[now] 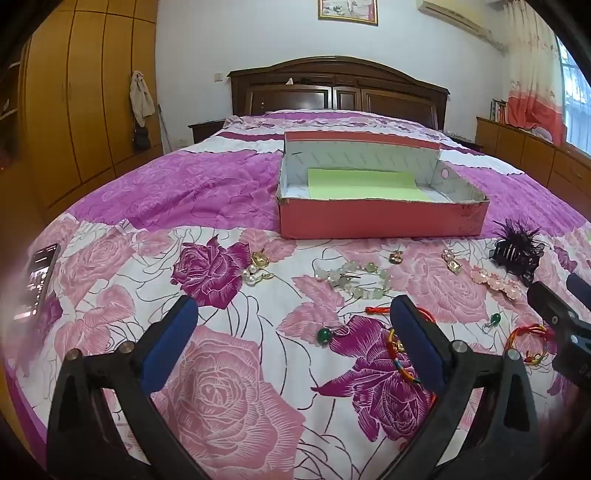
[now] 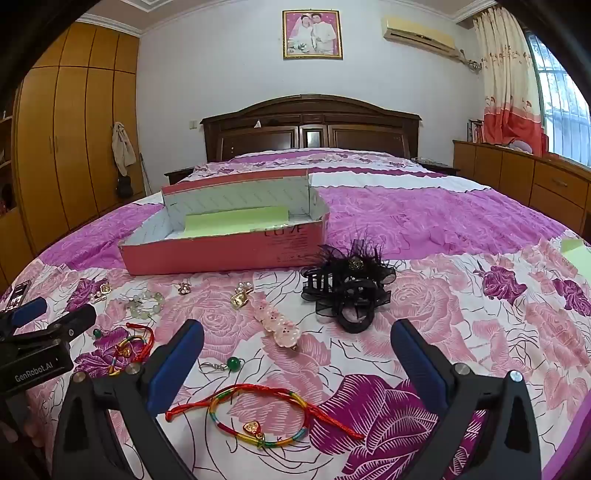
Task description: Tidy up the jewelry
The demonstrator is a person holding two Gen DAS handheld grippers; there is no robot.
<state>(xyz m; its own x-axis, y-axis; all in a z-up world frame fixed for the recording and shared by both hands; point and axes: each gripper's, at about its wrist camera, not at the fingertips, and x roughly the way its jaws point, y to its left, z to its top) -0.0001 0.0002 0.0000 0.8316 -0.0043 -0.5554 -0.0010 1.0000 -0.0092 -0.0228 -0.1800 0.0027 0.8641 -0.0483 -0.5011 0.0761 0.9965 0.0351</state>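
Braided rainbow cord bracelet (image 2: 258, 417), rectangular cardboard box (image 2: 221, 253)

The bed (image 2: 424, 221) wears a cover of pink and purple roses; its dark wooden headboard (image 2: 310, 122) stands against the white wall; above the headboard hangs a framed wedding portrait (image 2: 312, 34); right of the portrait sits an air conditioner (image 2: 419, 35); left of the bed runs a tall wooden wardrobe (image 2: 70, 140), with a pale cloth (image 2: 123, 147) hanging near it; right of the bed a low wooden cabinet (image 2: 517, 177) lines the window (image 2: 561, 96), beside a red and cream curtain (image 2: 509, 92); a phone (image 1: 40, 277) lies on the bed's left edge, screen lit.
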